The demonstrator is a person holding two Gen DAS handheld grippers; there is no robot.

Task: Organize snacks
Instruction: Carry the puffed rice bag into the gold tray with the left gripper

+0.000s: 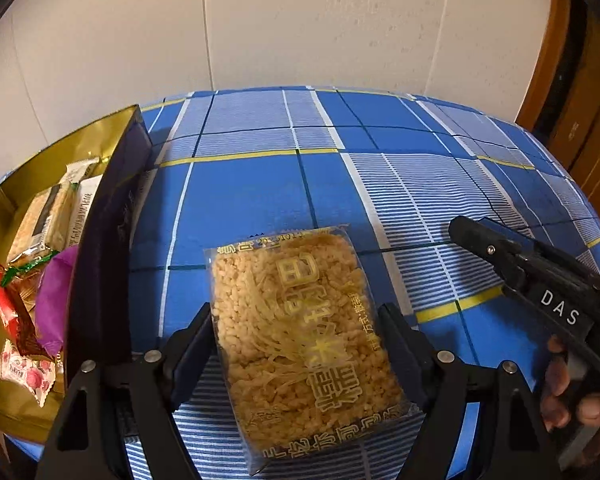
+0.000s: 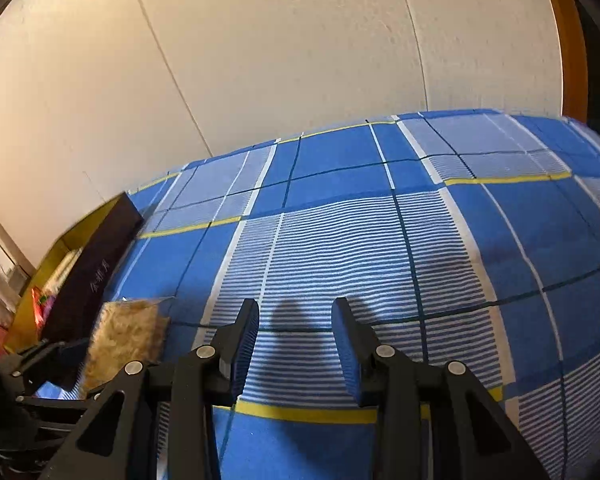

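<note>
Left gripper (image 1: 296,320) pinching a clear rice-cake pack (image 1: 300,336) between both fingers (image 1: 196,332), held over the blue plaid cloth (image 1: 260,192), just right of the gold-lined box (image 1: 112,216). Inside the box: wrapped snacks (image 1: 40,264) in a heap. Right gripper (image 2: 296,336) farther right of the box, fingers (image 2: 244,340) spread, empty, above the cloth. Hand (image 1: 572,392) on its handle.

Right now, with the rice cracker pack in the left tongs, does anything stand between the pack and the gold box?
Yes. The box's dark side wall rises between the rice cracker pack, held in the left tongs, and the gold box interior where other snacks lie. The pack likely has to go over that wall. Nothing else visible blocks it.
</note>
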